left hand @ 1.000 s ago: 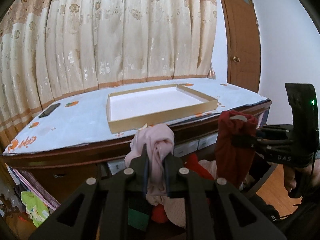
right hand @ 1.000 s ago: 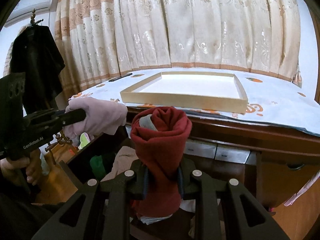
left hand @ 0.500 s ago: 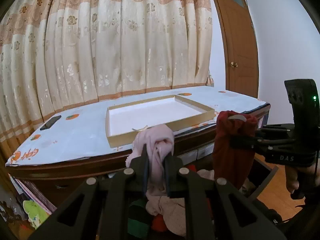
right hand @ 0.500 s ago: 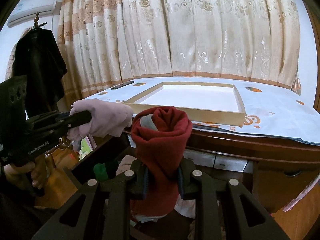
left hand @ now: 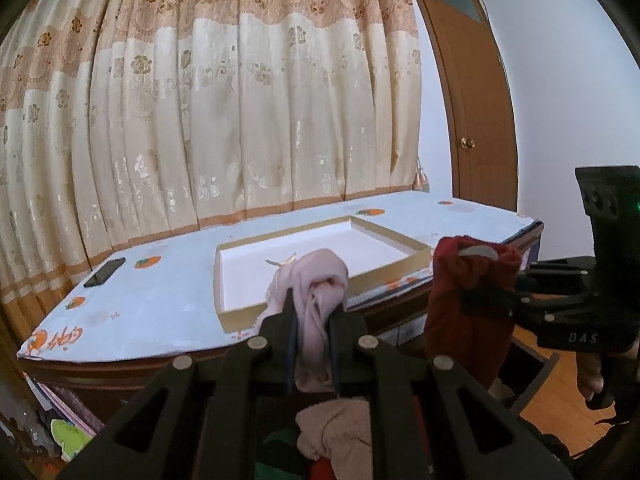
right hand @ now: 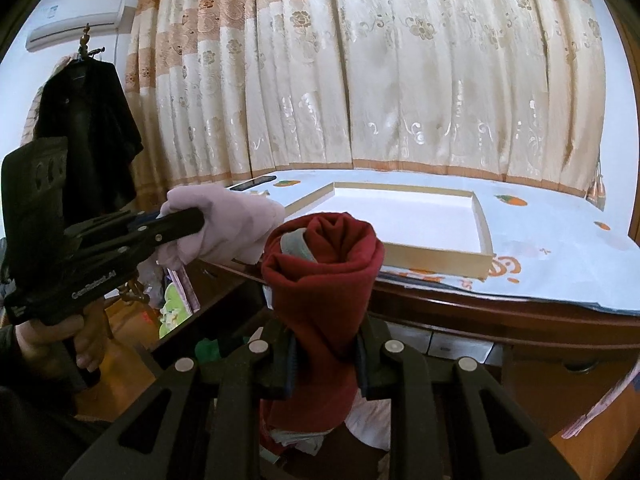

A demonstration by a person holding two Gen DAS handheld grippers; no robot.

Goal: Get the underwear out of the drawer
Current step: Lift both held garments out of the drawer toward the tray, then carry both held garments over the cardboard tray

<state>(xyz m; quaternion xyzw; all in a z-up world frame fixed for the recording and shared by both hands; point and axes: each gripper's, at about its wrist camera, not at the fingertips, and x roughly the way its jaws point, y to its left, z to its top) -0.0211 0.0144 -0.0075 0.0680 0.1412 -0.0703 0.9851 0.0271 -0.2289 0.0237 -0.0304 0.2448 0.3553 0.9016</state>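
Observation:
My left gripper (left hand: 313, 312) is shut on pale pink underwear (left hand: 318, 280), bunched above its fingers; in the right wrist view the same pink underwear (right hand: 228, 224) shows at the left gripper (right hand: 188, 220). My right gripper (right hand: 325, 344) is shut on rolled dark red underwear (right hand: 324, 272) with a grey waistband; from the left wrist view the red underwear (left hand: 468, 300) hangs at the right in the right gripper (left hand: 480, 300). Both garments are held in front of the desk edge. Below them the open drawer (left hand: 340, 436) holds more beige, red and green clothes.
A shallow white-bottomed box (left hand: 320, 256) with a tan rim (right hand: 436, 254) lies on the desk's light cloth (left hand: 160, 304). A dark phone (left hand: 105, 272) lies at the desk's left. Curtains hang behind; a wooden door (left hand: 472, 120) is at the right, a dark coat (right hand: 84, 136) at the left.
Both grippers have risen a little with their garments, so the desk and box now sit lower in both views. Both grips are unchanged.

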